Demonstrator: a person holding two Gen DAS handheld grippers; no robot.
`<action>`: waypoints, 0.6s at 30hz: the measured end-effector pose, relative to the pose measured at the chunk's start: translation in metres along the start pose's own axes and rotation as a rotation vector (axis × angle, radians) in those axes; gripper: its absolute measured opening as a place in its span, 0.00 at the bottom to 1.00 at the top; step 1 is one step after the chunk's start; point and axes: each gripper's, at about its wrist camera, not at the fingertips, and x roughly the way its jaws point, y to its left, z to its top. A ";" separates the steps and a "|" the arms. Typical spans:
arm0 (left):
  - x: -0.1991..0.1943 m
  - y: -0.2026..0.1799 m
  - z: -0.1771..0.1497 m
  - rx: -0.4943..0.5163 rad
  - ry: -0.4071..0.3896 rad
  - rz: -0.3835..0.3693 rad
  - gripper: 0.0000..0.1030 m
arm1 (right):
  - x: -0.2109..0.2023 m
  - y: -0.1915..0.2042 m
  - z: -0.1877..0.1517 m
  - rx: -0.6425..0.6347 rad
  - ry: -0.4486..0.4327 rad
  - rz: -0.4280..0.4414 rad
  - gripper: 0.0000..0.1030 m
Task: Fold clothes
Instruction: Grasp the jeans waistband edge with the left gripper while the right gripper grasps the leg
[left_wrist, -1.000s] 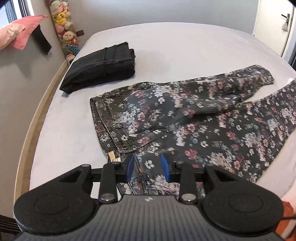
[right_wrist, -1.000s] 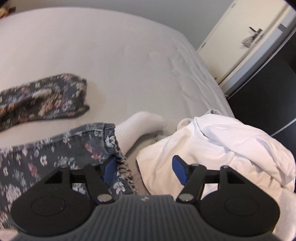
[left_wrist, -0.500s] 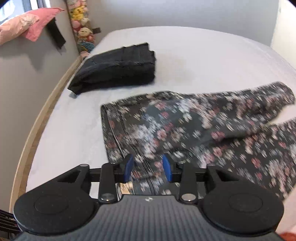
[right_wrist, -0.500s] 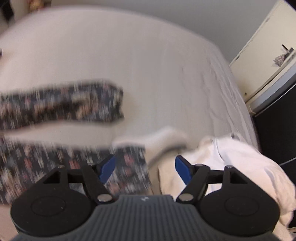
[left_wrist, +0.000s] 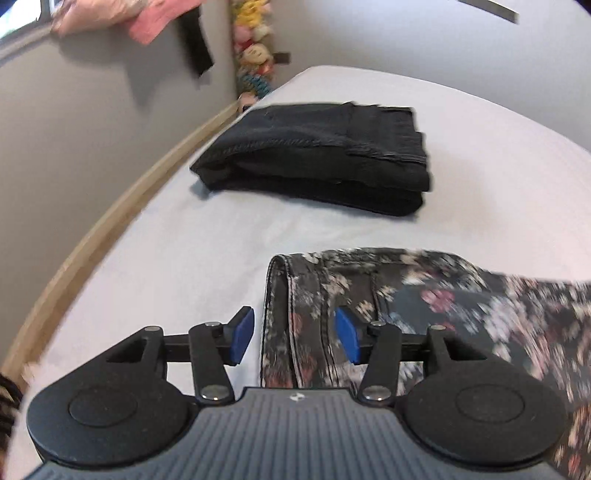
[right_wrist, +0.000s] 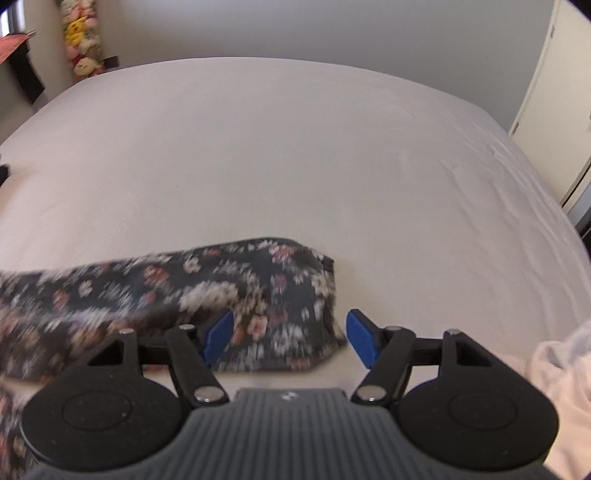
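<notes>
Pale bed (left_wrist: 207, 236), folded black jeans (left_wrist: 317, 158) beyond floral trousers (left_wrist: 424, 295)

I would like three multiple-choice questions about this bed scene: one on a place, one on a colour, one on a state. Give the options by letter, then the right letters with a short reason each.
1. Where does the folded dark garment lie?
A. beyond the floral trousers, near the wooden bed edge
B. on the floor
C. on top of the white clothes

2. What colour are the gripper pads?
A. red
B. blue
C. green

3. How do the left gripper's jaws stand?
A. shut on the black garment
B. open, astride the floral waistband
C. shut, empty

Answers:
1 A: the folded dark garment sits past the floral trousers, by the wooden bed edge.
2 B: the pads are blue.
3 B: the left gripper has just been opening, its pads clear of the waistband between them.
</notes>
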 end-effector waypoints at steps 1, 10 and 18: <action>0.008 0.003 0.001 -0.032 0.011 -0.010 0.56 | 0.014 -0.004 0.003 0.026 0.002 0.006 0.69; 0.046 -0.002 0.004 -0.127 0.050 -0.073 0.57 | 0.114 -0.046 0.000 0.308 0.044 0.021 0.51; 0.049 -0.011 0.004 -0.144 0.038 -0.033 0.07 | 0.094 -0.026 0.010 0.210 -0.054 -0.014 0.11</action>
